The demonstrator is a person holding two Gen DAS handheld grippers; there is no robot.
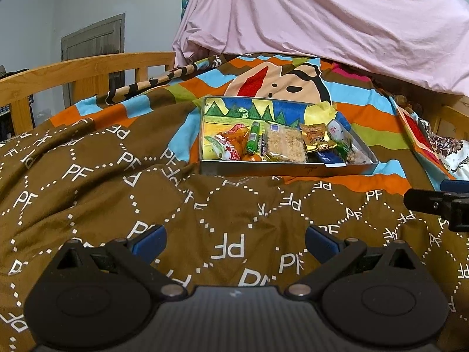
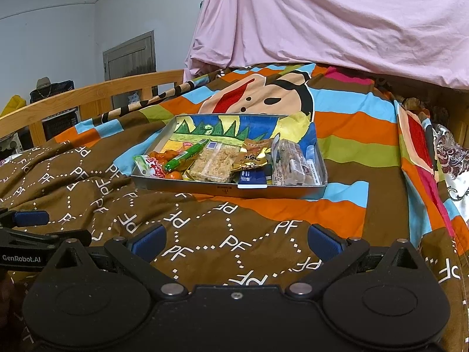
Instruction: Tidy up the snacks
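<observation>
While the shallow tray (image 1: 258,171) sits in plain sight on the bed, we cannot read the print on most of the wrappers in it, and the packets overlap so that the lower ones are partly hidden. In the right wrist view the left gripper (image 2: 38,228) is cut off at the left edge; in the left wrist view only one arm of the right gripper (image 1: 436,202) enters at the right edge.

We see the snacks bunched along the tray's near wall. The green stick packet (image 2: 187,157) lies with its long axis running from near left to far right. The rice-crisp bar (image 2: 212,164) in clear wrap lies just beside it, on the same diagonal. A gold packet (image 2: 252,155) and a clear packet of biscuits (image 2: 288,161) fill the right side. A red-and-white packet (image 1: 225,149) and orange pieces occupy the left corner.

The far half of the tray floor is bare, showing a painted landscape. The tray rests on the striped part of the quilt (image 1: 88,176); the brown part lies between it and both grippers. A wooden rail (image 1: 88,67) bounds the bed on the left, and a pink sheet (image 1: 322,23) hangs behind.

The fingers (image 1: 149,242) of the left gripper stand wide apart, holding nothing. The fingers (image 2: 324,242) of the right gripper stand equally apart, holding nothing.
</observation>
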